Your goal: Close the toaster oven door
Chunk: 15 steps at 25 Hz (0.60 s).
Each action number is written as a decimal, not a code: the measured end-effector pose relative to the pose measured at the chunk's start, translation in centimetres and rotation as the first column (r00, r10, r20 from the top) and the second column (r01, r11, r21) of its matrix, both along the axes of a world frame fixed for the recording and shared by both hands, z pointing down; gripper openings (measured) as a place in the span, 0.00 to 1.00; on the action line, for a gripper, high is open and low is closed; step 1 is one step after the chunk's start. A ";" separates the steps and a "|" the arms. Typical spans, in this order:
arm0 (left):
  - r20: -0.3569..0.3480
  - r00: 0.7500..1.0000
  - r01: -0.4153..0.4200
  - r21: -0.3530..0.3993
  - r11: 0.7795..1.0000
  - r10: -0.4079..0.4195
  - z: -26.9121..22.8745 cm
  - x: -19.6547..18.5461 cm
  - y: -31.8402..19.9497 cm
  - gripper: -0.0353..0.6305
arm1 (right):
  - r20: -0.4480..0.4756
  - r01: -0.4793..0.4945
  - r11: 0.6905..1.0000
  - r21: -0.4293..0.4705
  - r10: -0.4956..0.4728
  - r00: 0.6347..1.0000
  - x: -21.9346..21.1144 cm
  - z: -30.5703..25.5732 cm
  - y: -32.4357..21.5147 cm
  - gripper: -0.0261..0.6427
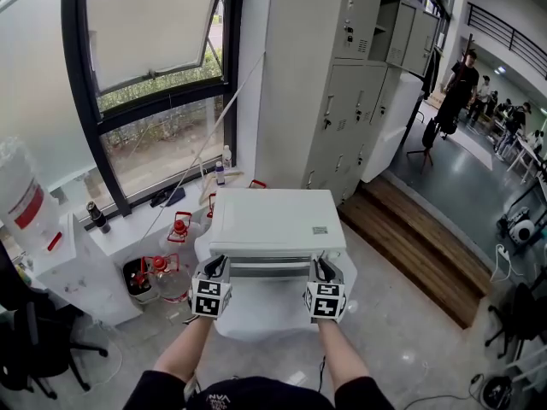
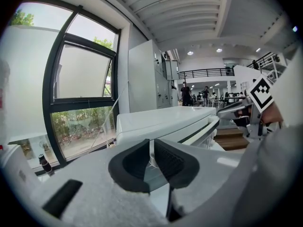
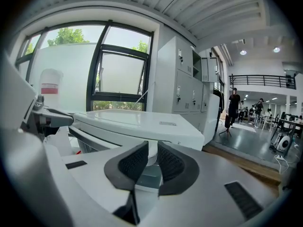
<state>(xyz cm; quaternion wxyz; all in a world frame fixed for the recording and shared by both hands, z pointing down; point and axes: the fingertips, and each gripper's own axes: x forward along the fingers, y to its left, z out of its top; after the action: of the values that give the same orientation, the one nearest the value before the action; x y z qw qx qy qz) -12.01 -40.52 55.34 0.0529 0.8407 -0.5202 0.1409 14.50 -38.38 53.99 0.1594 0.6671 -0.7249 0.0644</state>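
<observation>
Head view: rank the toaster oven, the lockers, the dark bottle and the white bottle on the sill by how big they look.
1. lockers
2. toaster oven
3. dark bottle
4. white bottle
Both bottles look small and the dark one sits nearer the camera, so their order is unsure.

Three cameras, all on the white toaster oven (image 1: 272,220).
Head view looks steeply down from above and behind; the left gripper (image 1: 216,269) and right gripper (image 1: 324,272) views ride low and close, facing the oven's front, each apparently catching the other gripper at its edge.
</observation>
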 end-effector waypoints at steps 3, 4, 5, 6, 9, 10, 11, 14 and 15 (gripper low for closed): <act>-0.010 1.000 0.008 0.006 1.000 -0.008 -0.1 -0.2 0.6 0.12 | 0.003 0.001 1.000 0.003 -0.001 1.000 0.2 0.0 0.7 0.13; -0.014 1.000 0.009 0.008 1.000 -0.009 -0.2 -0.3 0.8 0.12 | 0.005 0.000 1.000 0.004 0.000 1.000 0.2 0.1 1.0 0.13; -0.017 1.000 0.011 0.008 1.000 -0.011 -0.3 -0.3 1.1 0.12 | 0.008 0.000 1.000 0.004 0.000 1.000 0.2 0.1 1.3 0.13; -0.021 1.000 0.012 0.009 1.000 -0.012 -0.4 -0.4 1.4 0.12 | 0.013 0.003 1.000 0.005 -0.003 1.000 0.1 0.1 1.5 0.12; -0.033 0.999 0.012 0.020 1.000 -0.011 -0.8 -0.5 2.2 0.12 | 0.022 0.014 1.000 0.010 -0.015 1.000 -0.2 0.1 2.3 0.11; -0.035 0.999 0.012 0.022 1.000 -0.011 -0.8 -0.4 2.6 0.12 | 0.024 0.018 1.000 0.012 -0.019 1.000 -0.2 0.1 2.5 0.10; -0.036 0.999 0.012 0.022 1.000 -0.011 -0.8 -0.4 2.9 0.12 | 0.026 0.022 1.000 0.015 -0.023 0.999 -0.3 0.1 2.8 0.08; -0.040 0.999 0.009 0.017 1.000 -0.008 -0.4 -0.5 4.0 0.12 | 0.037 0.032 0.999 0.022 -0.033 0.999 -0.8 0.1 3.9 0.06; -0.040 0.999 0.006 0.015 1.000 -0.005 -0.3 -0.4 4.5 0.12 | 0.041 0.033 0.999 0.025 -0.034 0.999 -0.9 0.0 4.2 0.05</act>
<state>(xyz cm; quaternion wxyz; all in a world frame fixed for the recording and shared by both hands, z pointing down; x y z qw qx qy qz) -12.42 -36.06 55.03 0.0572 0.8422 -0.5225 0.1201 13.63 -34.15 54.04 0.1373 0.6551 -0.7400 0.0667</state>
